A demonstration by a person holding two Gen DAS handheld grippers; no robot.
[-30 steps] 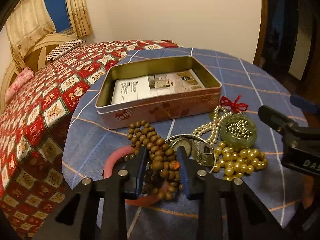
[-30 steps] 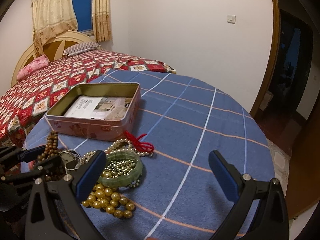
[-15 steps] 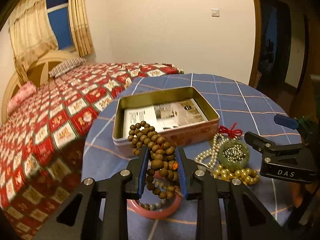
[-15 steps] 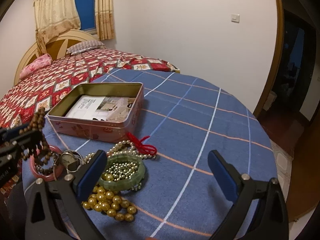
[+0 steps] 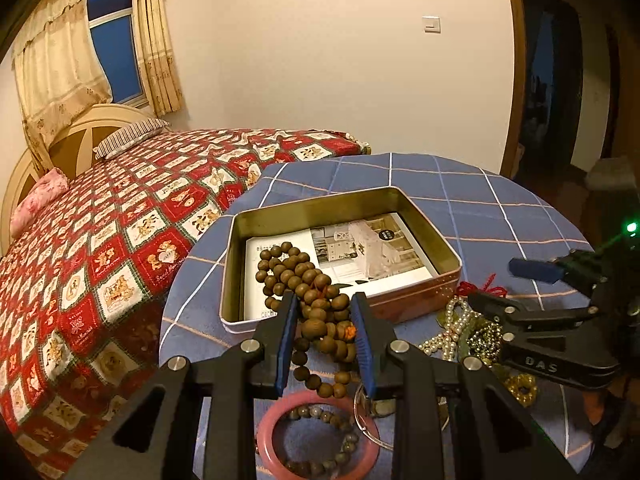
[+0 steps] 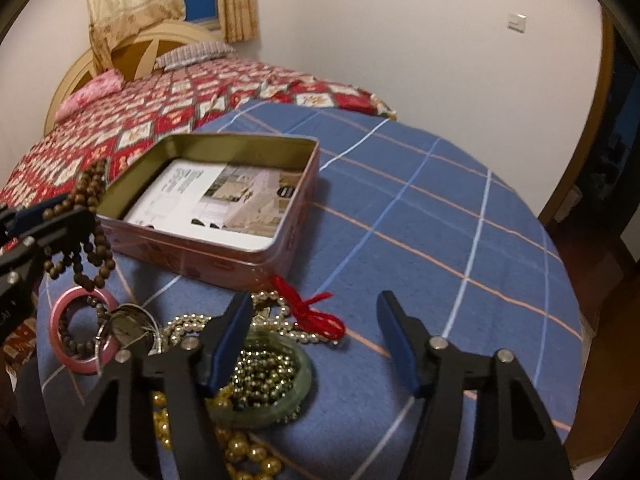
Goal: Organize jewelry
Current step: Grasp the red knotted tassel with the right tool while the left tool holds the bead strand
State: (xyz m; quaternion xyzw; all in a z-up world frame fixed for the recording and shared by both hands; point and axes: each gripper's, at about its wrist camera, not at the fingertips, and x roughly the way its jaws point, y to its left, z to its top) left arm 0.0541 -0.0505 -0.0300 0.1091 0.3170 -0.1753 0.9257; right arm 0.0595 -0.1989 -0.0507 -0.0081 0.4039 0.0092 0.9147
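My left gripper (image 5: pixel 324 298) is shut on a bunch of brown wooden beads (image 5: pixel 288 272), held above the table at the near edge of the open tin box (image 5: pixel 312 202). Loose loops hang from its jaws. The right wrist view shows the same gripper (image 6: pixel 64 210) and wooden beads (image 6: pixel 96 184) at the far left. My right gripper (image 6: pixel 314 299) hovers low over the green bangle (image 6: pixel 296 384), which is filled with small metal beads. Its jaws are closing, the left finger is above the bangle's hollow, and no pad presses on anything.
A pink bangle (image 6: pixel 60 320) with a dark bead bracelet inside, a watch (image 6: pixel 128 324), pearls (image 5: pixel 452 320), gold beads (image 6: pixel 240 448) and a red tassel (image 6: pixel 316 320) lie before the tin. The round table has a blue checked cloth (image 6: pixel 440 240). A bed (image 5: pixel 120 240) stands on the left.
My left gripper has lifted the wooden beads off the table up towards the tin. My right gripper has moved in over the green bangle and its jaws have narrowed.
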